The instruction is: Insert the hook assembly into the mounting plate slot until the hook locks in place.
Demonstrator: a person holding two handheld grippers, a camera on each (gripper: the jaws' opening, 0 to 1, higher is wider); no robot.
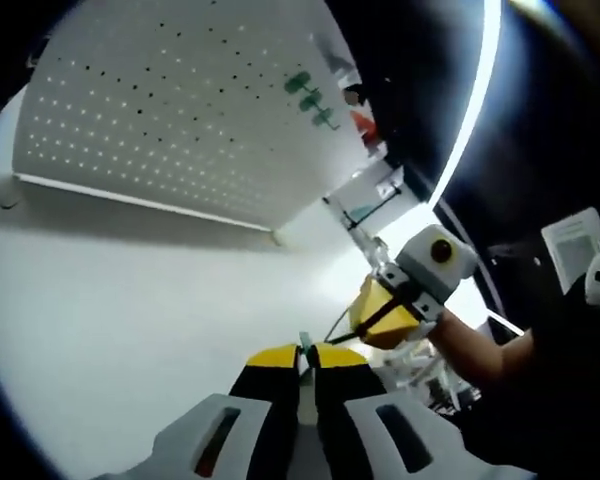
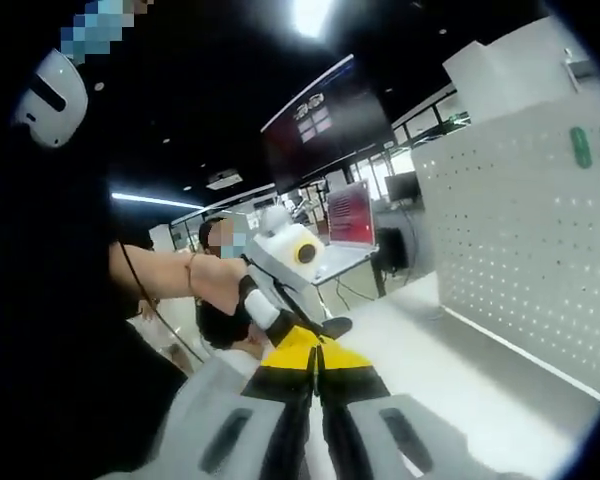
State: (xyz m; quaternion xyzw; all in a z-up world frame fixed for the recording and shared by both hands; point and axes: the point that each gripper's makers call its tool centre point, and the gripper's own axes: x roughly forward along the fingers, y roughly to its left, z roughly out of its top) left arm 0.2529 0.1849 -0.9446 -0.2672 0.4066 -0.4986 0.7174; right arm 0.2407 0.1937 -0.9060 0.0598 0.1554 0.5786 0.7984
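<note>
The white pegboard mounting plate (image 1: 170,110) stands upright on the white table, with green hooks (image 1: 310,97) near its far upper corner. My left gripper (image 1: 308,352) rises from the bottom with its yellow tips together; a thin pale green piece, the hook assembly (image 1: 304,343), pokes out between them. My right gripper (image 1: 385,315) comes in from the right, well short of the plate. In the right gripper view my right gripper (image 2: 318,348) is shut with nothing seen in it. The left gripper (image 2: 280,295) sits just beyond it. The plate (image 2: 520,240) stands to the right with green hooks (image 2: 580,146).
The white table (image 1: 130,290) spreads in front of the plate. A person's forearm (image 1: 480,355) holds the right gripper. Behind are a large dark monitor (image 2: 320,125), a laptop (image 2: 350,215) and a seated person (image 2: 220,300). A white helmet (image 2: 50,95) shows at upper left.
</note>
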